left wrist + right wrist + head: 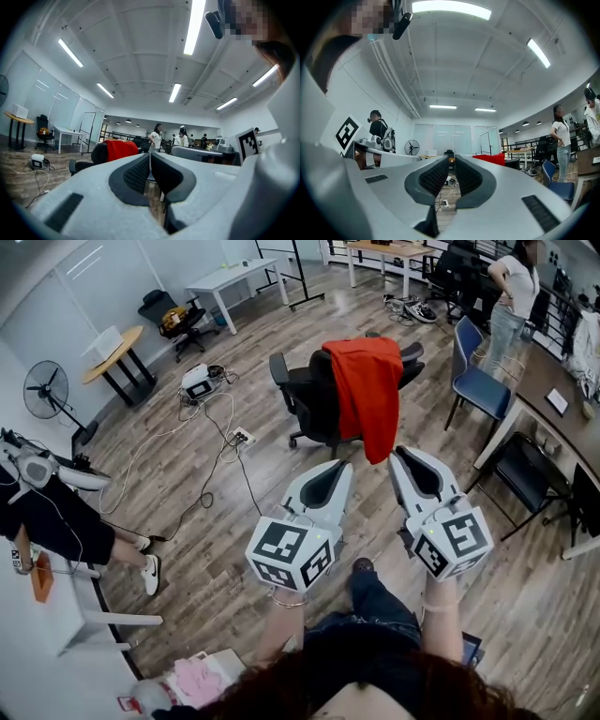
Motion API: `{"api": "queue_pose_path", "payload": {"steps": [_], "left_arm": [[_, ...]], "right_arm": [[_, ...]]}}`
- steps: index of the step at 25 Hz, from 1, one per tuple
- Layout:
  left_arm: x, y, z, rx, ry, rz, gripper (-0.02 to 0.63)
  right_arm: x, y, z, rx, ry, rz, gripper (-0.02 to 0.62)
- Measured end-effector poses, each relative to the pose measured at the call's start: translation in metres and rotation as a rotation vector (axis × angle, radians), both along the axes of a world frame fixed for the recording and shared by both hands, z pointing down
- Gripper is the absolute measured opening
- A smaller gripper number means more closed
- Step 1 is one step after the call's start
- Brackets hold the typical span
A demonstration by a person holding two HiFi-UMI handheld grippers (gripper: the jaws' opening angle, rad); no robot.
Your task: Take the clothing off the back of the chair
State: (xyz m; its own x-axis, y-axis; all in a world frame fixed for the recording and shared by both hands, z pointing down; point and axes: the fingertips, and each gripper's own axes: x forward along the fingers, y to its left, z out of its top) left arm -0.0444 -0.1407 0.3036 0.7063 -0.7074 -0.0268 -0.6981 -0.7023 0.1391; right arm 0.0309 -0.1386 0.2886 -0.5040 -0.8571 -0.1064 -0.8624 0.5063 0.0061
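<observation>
Wood-plank floor point(534, 624), white table point(230, 277), blue chair point(478, 382), ceiling strip lights point(194, 23)

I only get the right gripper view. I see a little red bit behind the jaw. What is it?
Observer: A red garment draped over the back of a black office chair; the head view shows it hanging down.
Operator: Is my other gripper holding anything?
Observer: No. The left gripper view shows the left gripper shut with nothing in it.
</observation>
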Motion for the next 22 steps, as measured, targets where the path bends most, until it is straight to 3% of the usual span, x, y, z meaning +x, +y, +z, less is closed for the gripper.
{"api": "queue_pose_path", "payload": {"steps": [17, 22], "left_arm": [[0.020, -0.095, 0.009, -0.042, 0.025, -0.009, 0.025], [0.023, -0.117, 0.012, -0.060, 0.034, -0.013, 0.073]], "right_arm": [[0.026, -0.094, 0.008, -0.028, -0.010, -0.025, 0.060], [0.034, -0.117, 0.011, -0.038, -0.014, -0.021, 0.074]]}}
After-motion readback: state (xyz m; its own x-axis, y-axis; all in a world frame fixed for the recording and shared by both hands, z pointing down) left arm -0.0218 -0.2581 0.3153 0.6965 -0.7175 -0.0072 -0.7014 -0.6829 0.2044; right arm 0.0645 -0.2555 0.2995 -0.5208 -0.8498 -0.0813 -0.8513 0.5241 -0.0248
